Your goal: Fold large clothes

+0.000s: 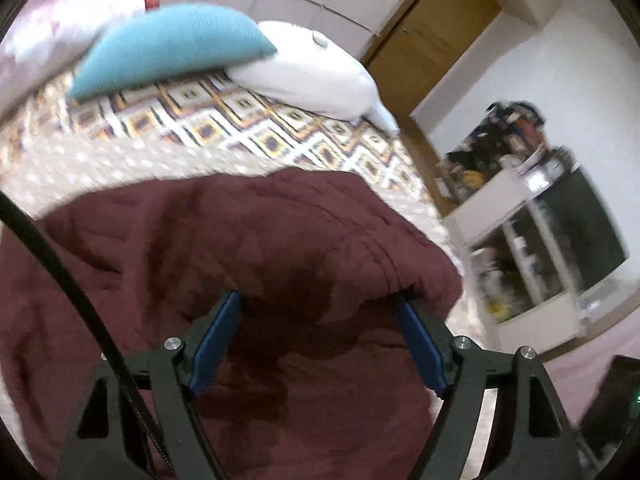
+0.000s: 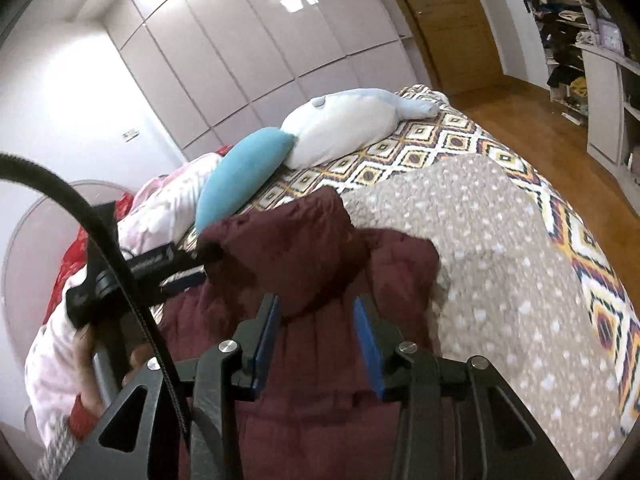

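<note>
Nearest, right gripper [image 2: 316, 312] jaws part-open, blue pads clear of cloth, nothing between them, poised over maroon quilted garment [image 2: 320, 264]. Left gripper [image 1: 318, 308] jaws wide, empty, above same garment [image 1: 248, 248], near its bunched edge. Garment heaped on dotted beige blanket [image 2: 500, 260] atop patterned bedspread [image 2: 448, 140]. Beyond, toward head of bed: teal cushion [image 2: 244, 172], white plush [image 2: 344, 124].

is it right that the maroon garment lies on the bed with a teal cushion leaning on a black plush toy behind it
Not quite: the plush toy is white, not black. The right wrist view shows the teal cushion leaning on it, behind the maroon garment on the bed.
</note>
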